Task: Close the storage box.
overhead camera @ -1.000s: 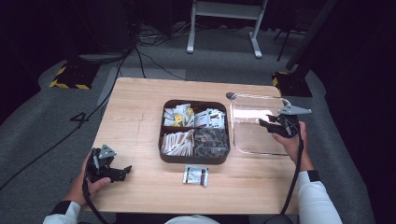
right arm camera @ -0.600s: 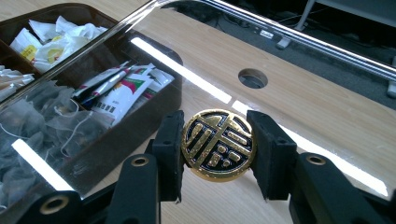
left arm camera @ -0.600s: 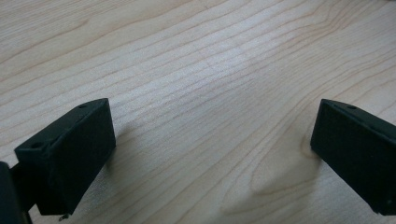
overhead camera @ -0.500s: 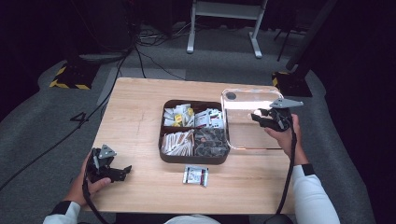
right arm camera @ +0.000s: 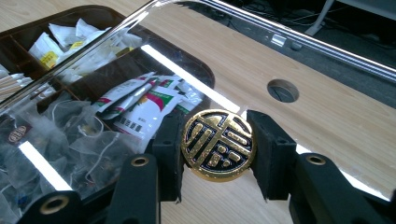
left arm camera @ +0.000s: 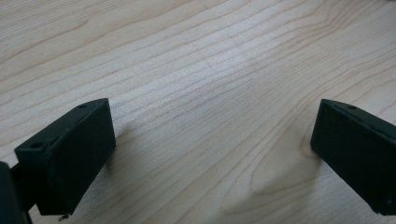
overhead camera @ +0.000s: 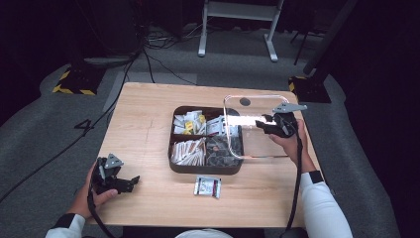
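A clear lid with a round gold and black knob hangs tilted over the table's right side. Its left edge overlaps the right compartments of the dark brown tray. My right gripper is shut on that knob, one black jaw on each side. Through the lid I see tea bags and sachets in the tray. My left gripper rests open at the table's front left, with bare wood between its jaws.
A small white packet lies on the table just in front of the tray. A round hole is cut in the tabletop behind the lid. Cables and a metal stand sit on the floor beyond the far edge.
My right gripper has carried the lid up and to the left, from flat on the table to overlapping the tray's right side. The left gripper has stayed put.
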The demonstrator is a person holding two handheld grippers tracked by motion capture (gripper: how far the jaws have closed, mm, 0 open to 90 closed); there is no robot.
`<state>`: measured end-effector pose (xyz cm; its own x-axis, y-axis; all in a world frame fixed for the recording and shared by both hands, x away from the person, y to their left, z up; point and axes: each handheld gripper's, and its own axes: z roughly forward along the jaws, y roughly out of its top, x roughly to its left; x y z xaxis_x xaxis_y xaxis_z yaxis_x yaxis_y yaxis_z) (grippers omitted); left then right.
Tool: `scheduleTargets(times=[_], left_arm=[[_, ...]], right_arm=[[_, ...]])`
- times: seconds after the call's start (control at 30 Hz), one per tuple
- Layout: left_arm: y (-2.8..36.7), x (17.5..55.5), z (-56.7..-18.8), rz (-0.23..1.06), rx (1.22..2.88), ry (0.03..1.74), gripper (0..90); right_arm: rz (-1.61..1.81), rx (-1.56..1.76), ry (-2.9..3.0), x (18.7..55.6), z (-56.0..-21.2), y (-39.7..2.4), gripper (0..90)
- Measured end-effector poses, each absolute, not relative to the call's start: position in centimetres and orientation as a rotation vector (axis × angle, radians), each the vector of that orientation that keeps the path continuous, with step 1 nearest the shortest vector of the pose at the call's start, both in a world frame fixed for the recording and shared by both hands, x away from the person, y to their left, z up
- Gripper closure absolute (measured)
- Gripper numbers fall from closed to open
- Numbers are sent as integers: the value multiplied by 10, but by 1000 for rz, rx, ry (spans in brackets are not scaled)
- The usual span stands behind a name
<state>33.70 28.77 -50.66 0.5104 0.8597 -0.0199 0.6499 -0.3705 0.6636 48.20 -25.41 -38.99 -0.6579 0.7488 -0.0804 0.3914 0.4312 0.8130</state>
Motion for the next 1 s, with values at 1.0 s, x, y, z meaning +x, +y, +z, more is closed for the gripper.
scheduleTargets(times=[1.0], left_arm=[[288, 337, -506, 440, 2139, 1230, 2]], right_arm=[[1090, 914, 2365, 495, -407, -172, 594]])
